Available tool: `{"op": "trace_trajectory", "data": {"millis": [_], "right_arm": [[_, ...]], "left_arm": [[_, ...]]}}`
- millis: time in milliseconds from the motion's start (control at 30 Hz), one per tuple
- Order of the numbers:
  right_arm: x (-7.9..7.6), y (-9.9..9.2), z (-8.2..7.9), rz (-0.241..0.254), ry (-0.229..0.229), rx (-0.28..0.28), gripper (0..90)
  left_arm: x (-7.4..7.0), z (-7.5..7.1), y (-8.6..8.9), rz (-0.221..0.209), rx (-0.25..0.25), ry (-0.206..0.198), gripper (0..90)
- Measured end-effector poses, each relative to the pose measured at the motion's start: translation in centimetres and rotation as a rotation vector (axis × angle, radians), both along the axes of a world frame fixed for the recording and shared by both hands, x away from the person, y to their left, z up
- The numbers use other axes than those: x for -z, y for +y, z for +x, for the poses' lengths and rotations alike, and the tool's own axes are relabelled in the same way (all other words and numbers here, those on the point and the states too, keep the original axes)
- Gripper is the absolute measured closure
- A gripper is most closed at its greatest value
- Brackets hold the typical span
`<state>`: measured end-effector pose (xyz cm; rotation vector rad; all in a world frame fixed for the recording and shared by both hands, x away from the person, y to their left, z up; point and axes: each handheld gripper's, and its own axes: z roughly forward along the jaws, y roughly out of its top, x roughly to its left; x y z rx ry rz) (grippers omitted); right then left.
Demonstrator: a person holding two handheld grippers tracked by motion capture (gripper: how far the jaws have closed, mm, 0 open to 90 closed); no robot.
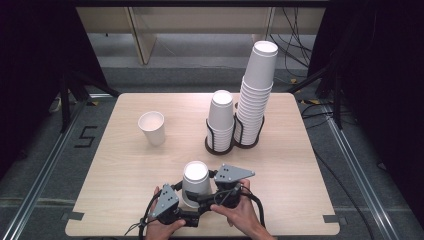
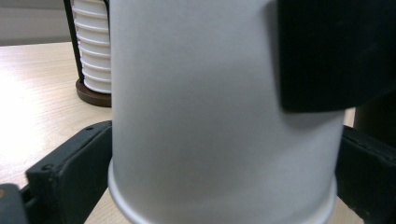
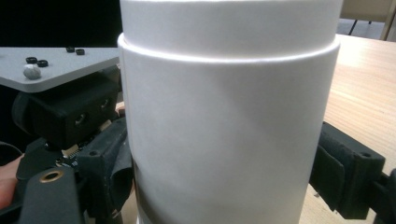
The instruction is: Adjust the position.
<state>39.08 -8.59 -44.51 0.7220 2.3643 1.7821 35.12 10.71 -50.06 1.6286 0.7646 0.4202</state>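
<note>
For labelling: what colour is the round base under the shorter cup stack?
Dark brown base; high view.

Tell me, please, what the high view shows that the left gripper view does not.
Beyond the left gripper view, the high view gives the lone upright cup and the short stack beside the tall stack. Beyond the high view, the left gripper view gives the left tongs close up, flanking the white cup near its rolled rim. Both share that cup, one stack in a dark holder and the wooden table.

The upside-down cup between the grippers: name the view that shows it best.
The high view: the upside-down cup appears whole, with both grippers beside it. The left gripper view gives a close wall and rim; the right gripper view, its wall.
</note>
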Motion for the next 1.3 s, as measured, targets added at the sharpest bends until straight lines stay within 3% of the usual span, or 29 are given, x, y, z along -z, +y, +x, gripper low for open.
{"op": "trace_trajectory", "data": {"millis": [100, 133, 300, 333, 400, 500, 533, 667, 767, 833, 933, 1200, 1233, 1267, 1300], "right_arm": [[0.1, 0.1, 0.2, 0.000, -0.027, -0.008, 18.0], [0.1, 0.2, 0.0, 0.002, -0.005, -0.004, 18.0], [0.1, 0.2, 0.0, -0.002, 0.006, -0.009, 17.8], [0.2, 0.2, 0.1, -0.001, -0.016, -0.005, 17.5], [0.2, 0.2, 0.1, -0.010, 0.005, -0.011, 16.8], [0.2, 0.1, 0.1, -0.018, 0.019, 0.002, 15.7], [0.2, 0.1, 0.2, -0.026, -0.002, 0.005, 15.5], [-0.2, 0.0, 0.2, -0.045, 0.030, -0.035, 15.2], [-1.0, -0.5, 0.2, -0.055, 0.025, -0.045, 15.6], [-1.8, -1.1, 0.3, -0.059, 0.011, -0.052, 15.9], [-2.7, -1.6, 0.3, -0.055, -0.003, -0.069, 16.1], [-3.7, -2.5, 0.3, -0.141, 0.040, -0.124, 18.2], [-3.6, -2.5, 0.4, -0.138, 0.027, -0.132, 20.5], [-3.6, -2.5, 0.2, -0.157, 0.058, -0.145, 22.8], [-3.6, -2.5, 0.2, -0.167, 0.052, -0.147, 23.0]], "left_arm": [[0.0, 0.0, -0.1, 0.003, 0.000, -0.003, 1.0], [0.0, 0.0, -0.2, 0.005, 0.002, -0.005, 1.3], [0.0, -0.1, -0.2, 0.016, -0.005, -0.009, 2.0], [0.1, -0.2, -0.2, 0.021, -0.008, -0.011, 2.4], [0.2, -0.1, -0.3, 0.017, -0.002, -0.021, 3.4], [0.1, -0.1, -0.1, 0.046, 0.001, -0.017, 4.6], [0.1, 0.0, -0.2, 0.043, 0.008, -0.027, 5.0], [-0.1, 0.1, -0.1, 0.074, 0.054, -0.039, 5.5], [-0.4, -0.1, 0.2, 0.124, 0.071, -0.052, 5.9], [-0.5, -0.1, 0.3, 0.130, 0.094, -0.051, 6.2], [-0.6, -0.2, 0.5, 0.195, 0.119, -0.045, 6.2], [-0.8, -0.4, 0.4, 0.330, 0.198, -0.089, 6.3], [-0.7, -0.5, 0.3, 0.323, 0.201, -0.090, 6.3], [-0.8, -0.5, 0.4, 0.333, 0.204, -0.088, 6.2], [-0.7, -0.5, 0.3, 0.321, 0.204, -0.085, 6.0]]}}
